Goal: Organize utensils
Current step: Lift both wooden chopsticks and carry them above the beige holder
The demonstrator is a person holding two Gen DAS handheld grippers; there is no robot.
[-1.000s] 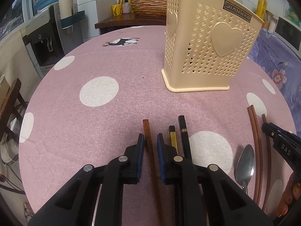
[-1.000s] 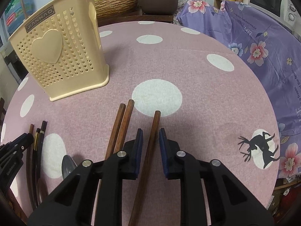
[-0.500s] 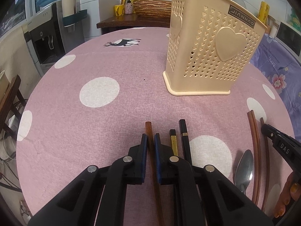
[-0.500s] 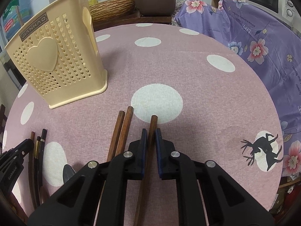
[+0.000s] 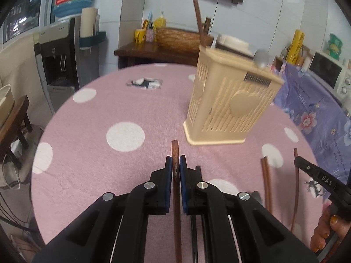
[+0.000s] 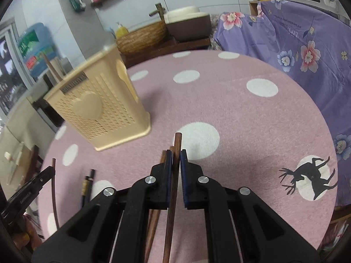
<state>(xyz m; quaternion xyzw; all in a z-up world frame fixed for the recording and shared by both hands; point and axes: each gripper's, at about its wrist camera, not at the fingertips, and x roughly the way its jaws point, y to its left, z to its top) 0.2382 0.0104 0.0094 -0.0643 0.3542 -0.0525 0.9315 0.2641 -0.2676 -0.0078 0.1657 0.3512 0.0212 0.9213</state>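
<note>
Simultaneously, both handheld grippers clamp wooden chopsticks above a round table [image 5: 92, 131] draped in pink cloth with white polka dots. Seen from the left wrist, the left gripper [image 5: 174, 171] has its blue-padded jaws pressed together on a reddish-brown chopstick [image 5: 175, 153], whose tip juts out toward 12 o'clock. A beige perforated utensil basket [image 5: 230, 105] with heart reliefs stands upright at about 1 o'clock, already holding a brown stick and a spoon that rise above its rim. Two more brown chopsticks [image 5: 266, 179] lie on the cloth at 3 o'clock, near the other tool.

Seen from the right wrist, the right gripper [image 6: 174, 166] is likewise closed on a dark brown chopstick [image 6: 177, 142], its tip pointing to 12 o'clock. Brown chopsticks [image 6: 162, 156] lie just left of those jaws, and a pair of black chopsticks [image 6: 87, 184] rests at 9 o'clock. Motion blur softens the basket [image 6: 98, 109], at 10 o'clock in this view.
</note>
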